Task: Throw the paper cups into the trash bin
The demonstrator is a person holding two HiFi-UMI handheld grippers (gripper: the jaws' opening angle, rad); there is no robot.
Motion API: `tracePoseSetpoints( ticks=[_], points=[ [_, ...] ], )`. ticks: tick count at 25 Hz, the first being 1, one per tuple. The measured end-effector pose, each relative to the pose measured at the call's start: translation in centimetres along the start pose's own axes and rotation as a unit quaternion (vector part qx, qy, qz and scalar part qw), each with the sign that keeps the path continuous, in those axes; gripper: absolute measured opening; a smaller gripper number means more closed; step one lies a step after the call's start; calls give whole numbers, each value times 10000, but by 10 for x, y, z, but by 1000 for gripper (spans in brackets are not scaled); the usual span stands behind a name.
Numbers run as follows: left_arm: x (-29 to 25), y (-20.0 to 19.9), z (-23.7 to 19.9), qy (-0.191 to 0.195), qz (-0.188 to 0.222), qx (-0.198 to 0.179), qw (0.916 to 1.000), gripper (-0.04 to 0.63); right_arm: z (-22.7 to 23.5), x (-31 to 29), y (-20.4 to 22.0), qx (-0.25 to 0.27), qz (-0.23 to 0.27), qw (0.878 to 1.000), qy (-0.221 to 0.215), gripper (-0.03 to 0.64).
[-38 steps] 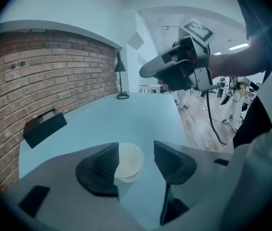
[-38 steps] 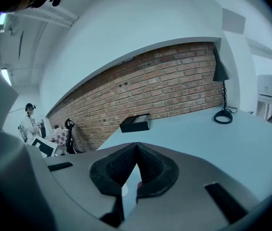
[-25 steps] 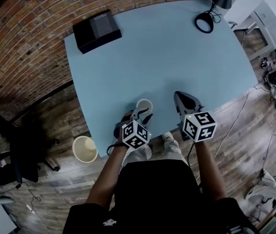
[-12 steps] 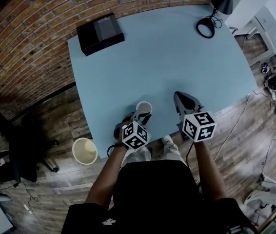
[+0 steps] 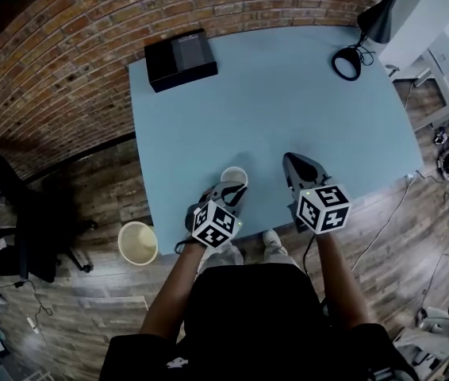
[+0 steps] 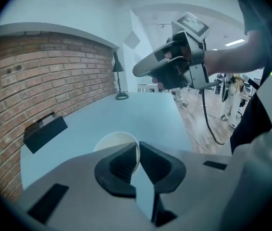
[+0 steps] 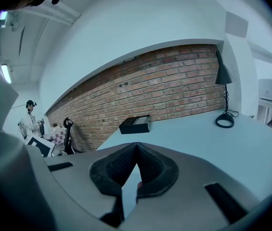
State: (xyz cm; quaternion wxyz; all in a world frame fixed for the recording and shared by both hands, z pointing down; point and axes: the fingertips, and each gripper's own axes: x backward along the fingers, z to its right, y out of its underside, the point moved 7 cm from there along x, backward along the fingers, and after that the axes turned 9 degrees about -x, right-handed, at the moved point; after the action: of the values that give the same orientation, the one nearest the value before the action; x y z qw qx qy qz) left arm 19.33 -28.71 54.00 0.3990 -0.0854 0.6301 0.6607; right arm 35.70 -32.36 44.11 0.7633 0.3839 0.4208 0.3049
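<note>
Blue table [image 5: 288,94] by a brick wall. Bin [image 5: 138,243] stands on the floor off the table's near-left corner. Black box [image 5: 181,58] at the far edge, lamp [image 5: 350,60] at the far right.

Paper cup [image 5: 234,175] sits upright near the front edge, possibly just lifted. Left gripper [image 5: 232,190] jaws have just been closing and are now clamped on the cup's rim wall, one pad inside. Right gripper [image 5: 294,165] jaws are together with nothing in them.

The cup looks light, thin and easily crushed. The rolled rim is its stiffest part, so grip there gently.

No readable writing; the cubes show only square markers.
</note>
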Motion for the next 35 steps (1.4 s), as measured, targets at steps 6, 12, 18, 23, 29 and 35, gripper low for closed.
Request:
tracePoseSetpoints(
  ticks=[6, 12, 18, 23, 29, 35],
  points=[
    [23, -11, 0, -482, 136, 427, 9978, 31, -7, -7, -7, 219, -99, 9985, -497, 5],
    [46, -30, -4, -1048, 348, 756, 9910, 31, -9, -11, -14, 291, -143, 9955, -895, 3],
    [69, -48, -7, -1665, 586, 974, 9795, 31, -21, -14, -19, 454, -173, 9892, -1382, 3],
    [92, -70, -9, -2193, 752, 1245, 9648, 31, -33, -14, -22, 779, -252, 9806, -1782, 5],
    [112, -78, -2, -2785, 918, 1584, 9428, 31, -53, -16, -26, 1049, -354, 9640, -2418, 5],
    [134, -77, 16, -3472, 886, 1802, 9160, 31, -73, -10, -26, 1252, -419, 9439, -3027, 5]
  ],
)
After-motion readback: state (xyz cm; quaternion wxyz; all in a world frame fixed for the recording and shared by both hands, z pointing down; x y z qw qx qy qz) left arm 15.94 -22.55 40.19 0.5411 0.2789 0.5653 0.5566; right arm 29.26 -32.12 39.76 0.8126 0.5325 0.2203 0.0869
